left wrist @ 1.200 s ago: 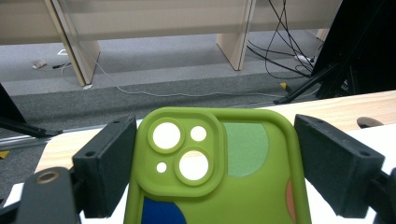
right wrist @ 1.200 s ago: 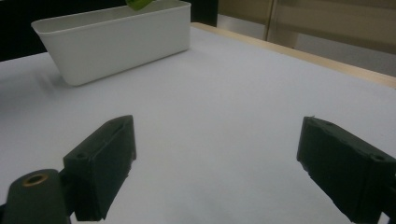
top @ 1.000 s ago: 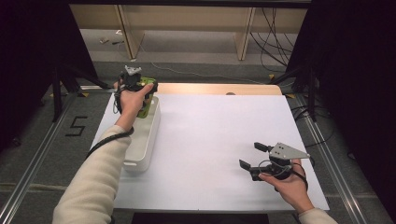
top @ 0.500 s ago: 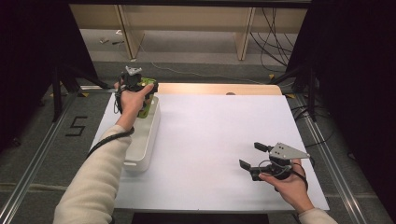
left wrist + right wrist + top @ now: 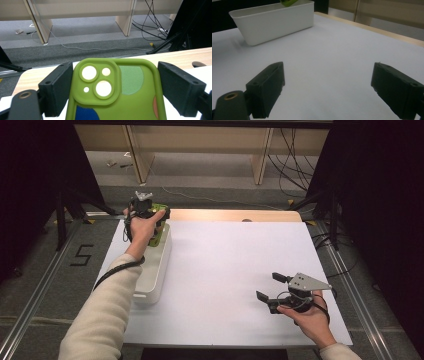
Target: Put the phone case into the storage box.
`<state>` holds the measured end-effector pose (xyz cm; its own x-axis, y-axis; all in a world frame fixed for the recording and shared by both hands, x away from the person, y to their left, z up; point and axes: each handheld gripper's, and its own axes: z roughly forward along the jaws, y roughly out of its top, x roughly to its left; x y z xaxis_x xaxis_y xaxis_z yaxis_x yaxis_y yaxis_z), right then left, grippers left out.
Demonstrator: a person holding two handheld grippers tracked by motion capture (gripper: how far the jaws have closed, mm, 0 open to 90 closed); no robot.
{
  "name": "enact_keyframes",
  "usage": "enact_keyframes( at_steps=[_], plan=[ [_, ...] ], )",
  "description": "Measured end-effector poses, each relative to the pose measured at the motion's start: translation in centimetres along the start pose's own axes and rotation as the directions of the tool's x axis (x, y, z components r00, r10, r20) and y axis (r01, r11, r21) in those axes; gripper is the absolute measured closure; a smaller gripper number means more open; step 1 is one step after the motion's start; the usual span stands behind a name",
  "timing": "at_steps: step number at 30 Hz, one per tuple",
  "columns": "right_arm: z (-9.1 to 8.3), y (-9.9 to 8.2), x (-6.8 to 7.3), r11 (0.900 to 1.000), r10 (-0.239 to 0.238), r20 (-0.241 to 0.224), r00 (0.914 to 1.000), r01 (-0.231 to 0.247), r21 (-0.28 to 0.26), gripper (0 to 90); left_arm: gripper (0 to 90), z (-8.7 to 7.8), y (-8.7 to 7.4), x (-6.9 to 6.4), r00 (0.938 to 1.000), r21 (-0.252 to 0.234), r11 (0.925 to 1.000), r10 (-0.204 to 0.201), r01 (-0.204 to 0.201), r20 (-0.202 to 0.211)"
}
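The left gripper point(image 5: 150, 215) sits at about ten o'clock on the counter point(image 5: 235, 270), over the far end of the white bin point(image 5: 152, 270). Its jaws are clamped on the two long edges of a green phone case point(image 5: 115, 92). In the left gripper view the case's long axis runs straight away from the camera, toward twelve o'clock, with the camera cut-out end farthest out and the back face showing. The right gripper point(image 5: 272, 287) rests at about four o'clock on the counter, well apart from the bin, its jaws spread wide with nothing between them
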<state>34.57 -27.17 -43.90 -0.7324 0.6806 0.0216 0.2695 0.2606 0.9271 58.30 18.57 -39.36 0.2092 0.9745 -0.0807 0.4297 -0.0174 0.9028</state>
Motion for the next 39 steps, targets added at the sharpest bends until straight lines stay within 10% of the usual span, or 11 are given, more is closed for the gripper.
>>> enact_keyframes(
  at_steps=[39],
  plan=[
    [0.0, 0.0, 0.0, 1.0, 0.001, -0.002, 1.0, -0.001, 0.003, 12.8, 15.4, 0.3, -2.1, 0.5, 0.9999, 0.048, 0.9987, -0.015, 0.014, 0.006]
  ],
)
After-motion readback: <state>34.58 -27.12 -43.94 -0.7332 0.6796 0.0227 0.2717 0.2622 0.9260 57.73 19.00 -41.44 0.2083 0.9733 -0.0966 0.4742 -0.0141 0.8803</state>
